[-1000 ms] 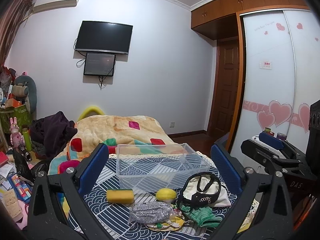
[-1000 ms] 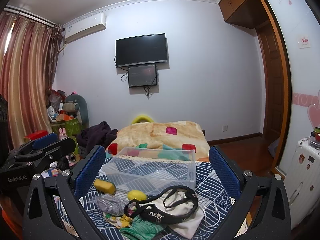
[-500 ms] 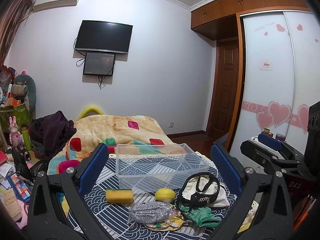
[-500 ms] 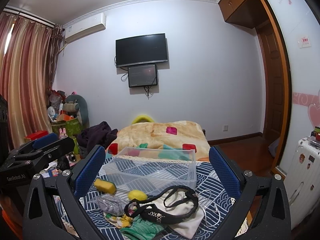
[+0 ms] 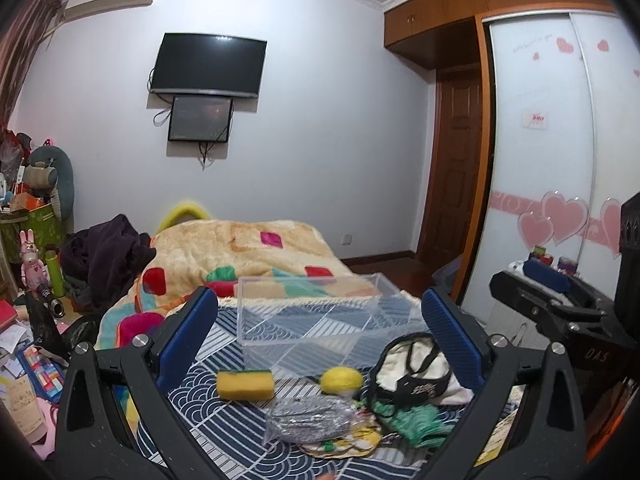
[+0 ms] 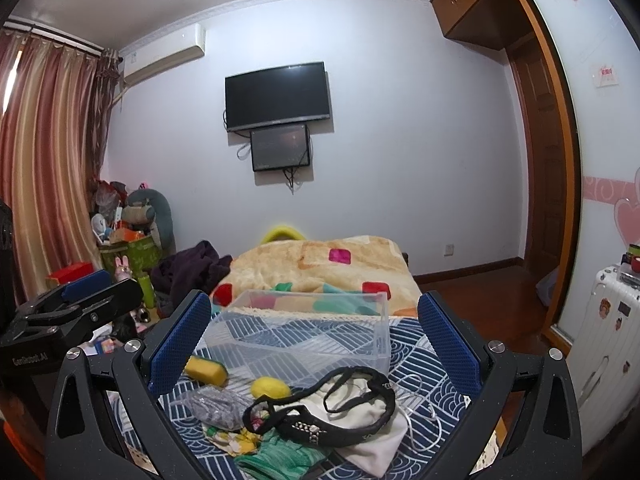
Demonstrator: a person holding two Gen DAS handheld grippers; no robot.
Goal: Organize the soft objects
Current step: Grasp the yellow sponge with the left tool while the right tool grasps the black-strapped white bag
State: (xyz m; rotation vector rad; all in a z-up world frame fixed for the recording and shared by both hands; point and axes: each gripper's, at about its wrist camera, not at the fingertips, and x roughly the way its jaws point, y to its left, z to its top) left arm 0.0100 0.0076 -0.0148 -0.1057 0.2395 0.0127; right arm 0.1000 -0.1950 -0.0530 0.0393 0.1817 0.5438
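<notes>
Little moved since earlier: both views steady. Left hand-held gripper (image 5: 320, 322) and right hand-held gripper (image 6: 314, 320) wide, empty. Yellow sponge (image 5: 245, 385) light, squashy: pinch short sides. Bagged grey item (image 5: 306, 419) probably slippery.

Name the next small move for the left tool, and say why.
Probably lower the left tool, jaws wide open and holding nothing, toward the yellow sponge. The sponge lies alone on the patterned cloth, just in front of the clear box, which looks empty, so it seems the easiest soft item to grip first.
</notes>
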